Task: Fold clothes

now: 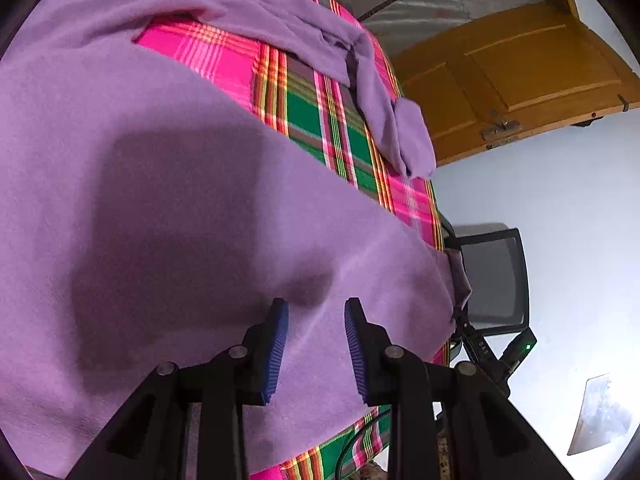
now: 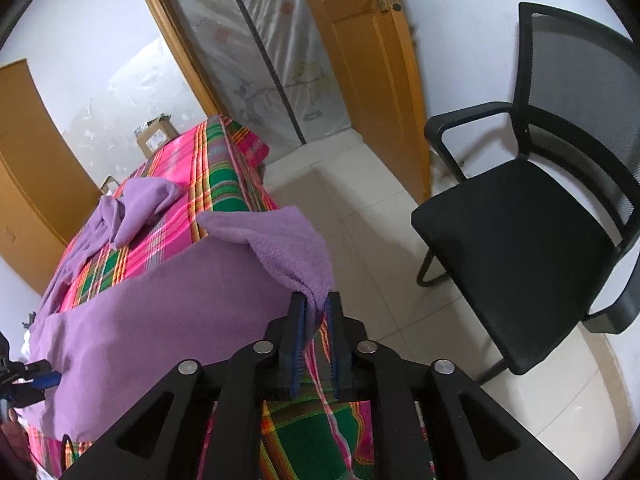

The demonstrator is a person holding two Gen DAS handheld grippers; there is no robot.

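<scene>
A purple fleece garment (image 1: 160, 200) lies spread on a table covered by a pink and green plaid cloth (image 1: 312, 112). One sleeve (image 1: 384, 116) lies across the cloth toward the far edge. My left gripper (image 1: 316, 312) is open, its blue pads just above the garment's body near the table edge. In the right wrist view my right gripper (image 2: 316, 308) is shut on a corner of the purple garment (image 2: 280, 240) and holds it lifted at the table's near right corner. The left gripper (image 2: 44, 378) shows at the far left of that view.
A black mesh office chair (image 2: 532, 240) stands right of the table on the tiled floor (image 2: 360, 208). An open wooden door (image 2: 372, 80) and a plastic-covered doorway are behind. A cardboard box (image 2: 156, 140) sits beyond the table's far end.
</scene>
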